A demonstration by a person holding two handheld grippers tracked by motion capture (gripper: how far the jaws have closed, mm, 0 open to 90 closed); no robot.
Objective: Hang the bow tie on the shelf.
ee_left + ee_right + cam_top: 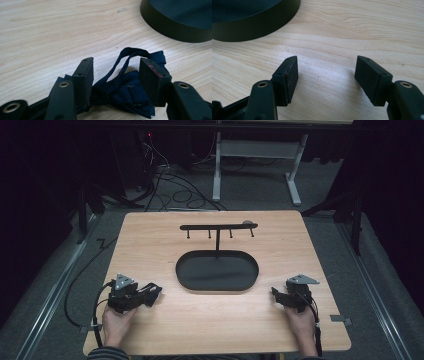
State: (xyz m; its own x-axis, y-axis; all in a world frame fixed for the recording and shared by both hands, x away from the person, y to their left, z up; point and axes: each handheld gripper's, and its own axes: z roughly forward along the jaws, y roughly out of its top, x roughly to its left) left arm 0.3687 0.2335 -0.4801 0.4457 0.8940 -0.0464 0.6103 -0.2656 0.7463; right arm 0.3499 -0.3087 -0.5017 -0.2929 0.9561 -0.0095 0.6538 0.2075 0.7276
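A dark blue bow tie (pixel 125 92) with a thin looped strap lies flat on the wooden table (pixel 200 320). My left gripper (pixel 117 62) stands low over it with one jaw on either side. The pads do not press the cloth, and a gap shows beside each of them. In the high view the left gripper (pixel 154 292) is at the near left, pointing right toward the black oval tray (pixel 178 270). My right gripper (pixel 327 60) is open with bare wood between its jaws. It rests at the near right (pixel 276 292) of the tray.
From the back of the tray rises a thin post carrying a black bar with several small hooks (pixel 218 226). The tray's dark wall (pixel 170 27) is close ahead of the left gripper and close to the right one (pixel 262 25). Cables lie on the floor behind the table.
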